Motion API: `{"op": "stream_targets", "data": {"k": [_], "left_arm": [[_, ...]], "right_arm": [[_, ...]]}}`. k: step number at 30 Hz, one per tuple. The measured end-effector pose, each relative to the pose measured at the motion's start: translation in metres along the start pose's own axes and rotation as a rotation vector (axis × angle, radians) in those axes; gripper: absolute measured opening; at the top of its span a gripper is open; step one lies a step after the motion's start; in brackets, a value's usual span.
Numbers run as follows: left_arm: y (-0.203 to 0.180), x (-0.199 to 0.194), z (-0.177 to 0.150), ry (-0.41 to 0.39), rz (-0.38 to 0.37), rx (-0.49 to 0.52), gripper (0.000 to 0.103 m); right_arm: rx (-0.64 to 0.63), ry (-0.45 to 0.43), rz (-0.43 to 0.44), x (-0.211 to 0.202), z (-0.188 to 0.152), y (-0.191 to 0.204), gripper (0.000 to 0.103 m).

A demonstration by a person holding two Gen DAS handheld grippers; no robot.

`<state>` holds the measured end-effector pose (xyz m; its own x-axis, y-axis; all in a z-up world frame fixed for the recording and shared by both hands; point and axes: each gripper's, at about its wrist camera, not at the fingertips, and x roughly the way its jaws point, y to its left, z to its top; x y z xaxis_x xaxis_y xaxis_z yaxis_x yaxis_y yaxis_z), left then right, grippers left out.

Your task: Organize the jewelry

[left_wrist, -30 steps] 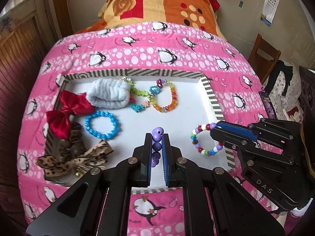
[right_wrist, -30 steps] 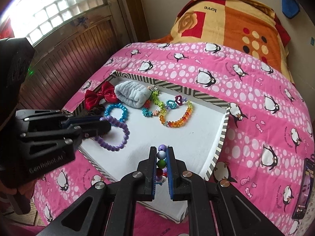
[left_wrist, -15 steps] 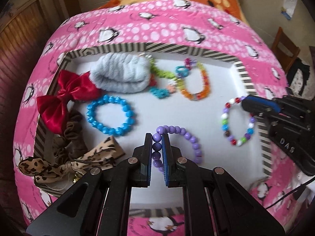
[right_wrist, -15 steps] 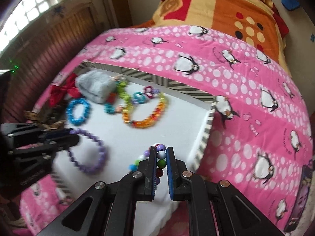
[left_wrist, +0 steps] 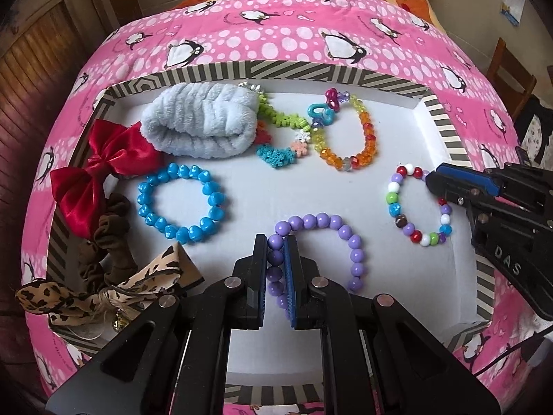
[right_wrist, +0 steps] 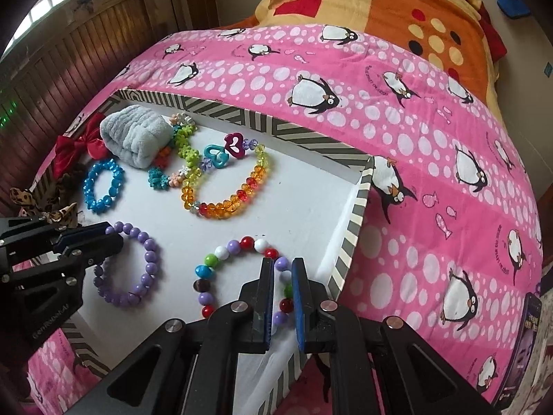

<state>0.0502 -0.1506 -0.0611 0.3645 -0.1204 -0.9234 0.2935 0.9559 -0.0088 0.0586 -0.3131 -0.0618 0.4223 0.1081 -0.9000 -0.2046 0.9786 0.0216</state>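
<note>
A white tray with a striped rim (left_wrist: 311, 71) (right_wrist: 356, 207) lies on the pink penguin bedspread. My left gripper (left_wrist: 275, 242) is shut on the purple bead bracelet (left_wrist: 340, 231), which rests on the tray floor; it also shows in the right wrist view (right_wrist: 147, 259). My right gripper (right_wrist: 280, 266) holds the multicoloured bead bracelet (right_wrist: 221, 254) (left_wrist: 397, 204) near the tray's right wall, its jaws slightly parted around the beads. A blue bracelet (left_wrist: 179, 204), an orange-yellow crystal bracelet (left_wrist: 366, 138) and a flower-bead chain (left_wrist: 283, 121) lie further back.
A folded pale-blue cloth (left_wrist: 204, 124), a red bow (left_wrist: 93, 169), a brown scrunchie (left_wrist: 110, 228) and a leopard-print bow (left_wrist: 103, 287) fill the tray's left side. A wooden wall panel (right_wrist: 69, 62) stands left of the bed; a phone (right_wrist: 525, 339) lies at the right.
Both grippers have come down and forward, lowering the purple and multicoloured bracelets from the air onto the tray floor. The right jaws have loosened a little.
</note>
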Motion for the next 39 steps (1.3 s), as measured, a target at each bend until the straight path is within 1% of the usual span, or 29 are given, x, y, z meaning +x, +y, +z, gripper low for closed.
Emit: {"op": "stream_targets", "data": {"k": [1,2,3,5,8,11,13,15,16,17,19,21,25,28,31,35,39], "left_arm": [[0.000,-0.001,0.000,0.002,0.002,0.001,0.010],[0.000,-0.001,0.000,0.004,0.001,0.000,0.013],[0.001,-0.003,0.000,0.006,-0.005,-0.006,0.018],[0.003,-0.008,-0.001,0.000,-0.028,-0.020,0.042],[0.007,-0.017,-0.005,-0.009,-0.042,-0.035,0.055],[0.017,-0.036,-0.012,-0.032,-0.047,-0.051,0.056],[0.028,-0.048,-0.016,-0.050,-0.045,-0.069,0.056],[0.040,-0.062,-0.020,-0.069,-0.044,-0.085,0.056],[0.046,-0.069,-0.022,-0.082,-0.040,-0.089,0.056],[0.051,-0.075,-0.025,-0.096,-0.032,-0.090,0.056],[0.061,-0.089,-0.031,-0.124,-0.008,-0.081,0.056],[0.067,-0.102,-0.040,-0.155,0.020,-0.069,0.056],[0.078,-0.118,-0.055,-0.181,0.030,-0.077,0.056],[0.082,-0.128,-0.066,-0.200,0.037,-0.084,0.056],[0.080,-0.136,-0.075,-0.216,0.049,-0.088,0.056],[0.075,-0.145,-0.084,-0.241,0.043,-0.096,0.056],[0.071,-0.150,-0.091,-0.250,0.042,-0.098,0.056]], "right_arm": [[0.004,-0.004,0.009,-0.002,-0.001,0.000,0.015],[0.014,-0.009,0.018,-0.004,-0.003,-0.001,0.021],[0.026,-0.016,0.033,-0.008,-0.005,-0.001,0.022],[0.051,-0.030,0.051,-0.015,-0.009,-0.001,0.024],[0.082,-0.057,0.069,-0.027,-0.015,-0.001,0.024],[0.107,-0.102,0.088,-0.045,-0.021,-0.001,0.024],[0.103,-0.145,0.077,-0.063,-0.024,-0.002,0.025],[0.098,-0.183,0.063,-0.083,-0.027,-0.003,0.031],[0.099,-0.203,0.056,-0.093,-0.030,-0.004,0.037],[0.103,-0.224,0.045,-0.104,-0.032,-0.007,0.042],[0.113,-0.261,0.014,-0.128,-0.038,-0.013,0.042],[0.136,-0.288,0.002,-0.149,-0.045,-0.020,0.042],[0.187,-0.322,-0.004,-0.176,-0.063,-0.025,0.042],[0.211,-0.329,-0.016,-0.185,-0.076,-0.019,0.042],[0.235,-0.327,0.002,-0.187,-0.089,-0.007,0.042],[0.271,-0.310,0.037,-0.179,-0.104,0.018,0.043],[0.261,-0.285,0.055,-0.165,-0.109,0.050,0.043]]}}
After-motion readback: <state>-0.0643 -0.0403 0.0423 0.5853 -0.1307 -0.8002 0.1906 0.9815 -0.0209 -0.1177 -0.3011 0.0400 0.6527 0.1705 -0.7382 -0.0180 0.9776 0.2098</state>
